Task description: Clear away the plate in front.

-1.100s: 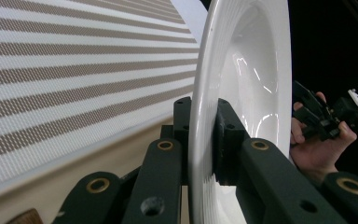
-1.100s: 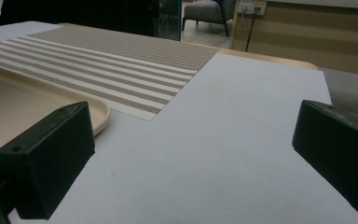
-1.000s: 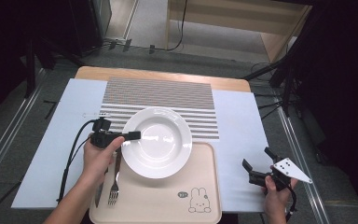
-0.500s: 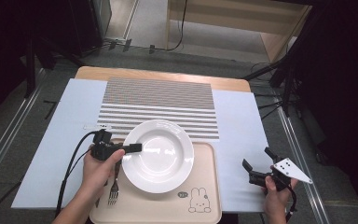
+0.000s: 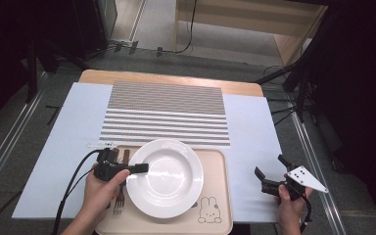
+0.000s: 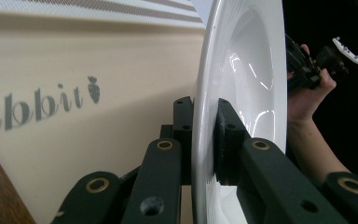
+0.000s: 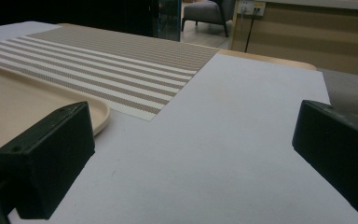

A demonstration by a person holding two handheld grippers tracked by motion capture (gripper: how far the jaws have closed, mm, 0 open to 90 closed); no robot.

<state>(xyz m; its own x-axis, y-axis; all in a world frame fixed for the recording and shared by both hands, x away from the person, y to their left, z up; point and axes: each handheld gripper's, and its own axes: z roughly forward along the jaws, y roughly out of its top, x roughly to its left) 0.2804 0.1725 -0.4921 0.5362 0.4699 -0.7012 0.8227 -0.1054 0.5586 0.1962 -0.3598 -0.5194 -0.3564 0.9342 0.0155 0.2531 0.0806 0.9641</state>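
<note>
My left tool (image 5: pixel 138 168) pinches the left rim of the white plate (image 5: pixel 166 178), one jaw above the rim and one beneath it, as the left gripper view shows close up (image 6: pixel 204 140). The plate sits over the beige tray (image 5: pixel 221 215), covering most of its left and middle part, just beside the rabbit drawing (image 5: pixel 206 210) printed near the tray's front right corner. A fork (image 5: pixel 121 196) lies on the tray left of the plate, partly under my left hand (image 5: pixel 100 188). My right tool (image 5: pixel 269 178) is spread wide with nothing between its jaws, low over the white sheet (image 5: pixel 247 127) on the desk, well apart from the plate. The striped mat (image 5: pixel 166 115) lies beyond the tray.
</note>
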